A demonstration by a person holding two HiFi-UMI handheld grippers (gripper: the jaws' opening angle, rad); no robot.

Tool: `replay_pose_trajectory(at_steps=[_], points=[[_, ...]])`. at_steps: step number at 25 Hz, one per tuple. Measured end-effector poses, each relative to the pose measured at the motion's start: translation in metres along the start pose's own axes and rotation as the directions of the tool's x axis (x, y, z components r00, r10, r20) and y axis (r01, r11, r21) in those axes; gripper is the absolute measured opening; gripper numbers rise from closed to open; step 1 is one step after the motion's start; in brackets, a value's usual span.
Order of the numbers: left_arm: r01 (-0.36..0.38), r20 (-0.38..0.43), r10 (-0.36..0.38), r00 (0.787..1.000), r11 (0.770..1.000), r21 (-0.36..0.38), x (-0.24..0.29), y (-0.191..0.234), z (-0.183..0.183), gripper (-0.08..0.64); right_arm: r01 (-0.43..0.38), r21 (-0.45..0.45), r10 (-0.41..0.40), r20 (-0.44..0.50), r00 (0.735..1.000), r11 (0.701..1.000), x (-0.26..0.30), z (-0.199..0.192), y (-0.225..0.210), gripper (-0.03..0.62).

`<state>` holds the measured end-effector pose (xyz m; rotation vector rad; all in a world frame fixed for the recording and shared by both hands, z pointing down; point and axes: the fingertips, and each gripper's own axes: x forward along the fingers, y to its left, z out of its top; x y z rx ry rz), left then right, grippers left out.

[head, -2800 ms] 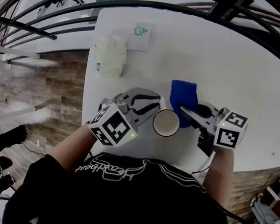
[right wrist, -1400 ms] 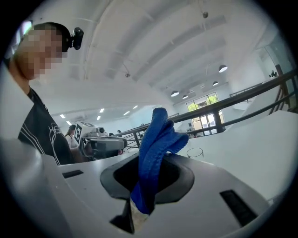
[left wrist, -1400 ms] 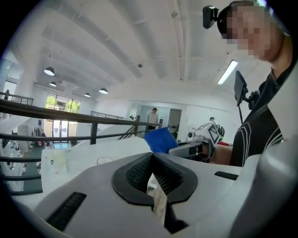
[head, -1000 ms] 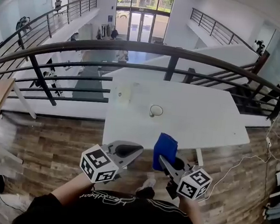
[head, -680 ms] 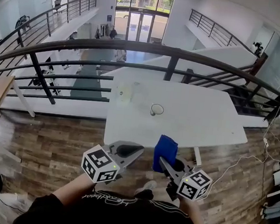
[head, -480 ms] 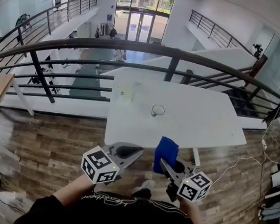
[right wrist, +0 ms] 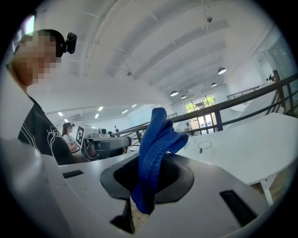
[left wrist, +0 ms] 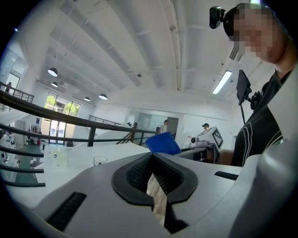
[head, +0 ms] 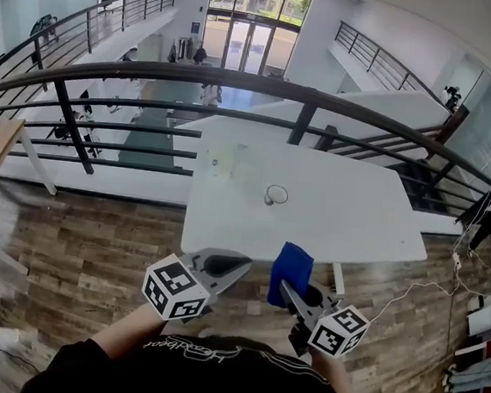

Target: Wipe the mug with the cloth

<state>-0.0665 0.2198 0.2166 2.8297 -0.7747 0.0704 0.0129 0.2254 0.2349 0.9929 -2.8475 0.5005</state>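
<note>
Head view: nearest the body, the left gripper (head: 241, 264) is clenched on nothing, and the right gripper (head: 288, 289) grasps the blue cloth (head: 291, 265). Farther off, the mug (head: 274, 194) stands on the white table (head: 364, 224), well apart. Wiping seemingly calls for an approach first.

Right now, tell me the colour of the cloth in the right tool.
Plain blue fabric cloth, clearest in the right gripper view.

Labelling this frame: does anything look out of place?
Nothing spilled or damaged. Oddly, the small round mug stands on the white table, while the right gripper holds the blue cloth well short of it.
</note>
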Motion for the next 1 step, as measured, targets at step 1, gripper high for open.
replay_pose_trajectory(at_steps=[1], points=[[-0.001, -0.004, 0.001, 1.0, 1.0, 0.006, 0.0004, -0.0005, -0.0003, 0.008, 0.0, 0.002, 0.0, 0.0, 1.0, 1.0, -0.0003, -0.0007, 0.0001, 0.061]])
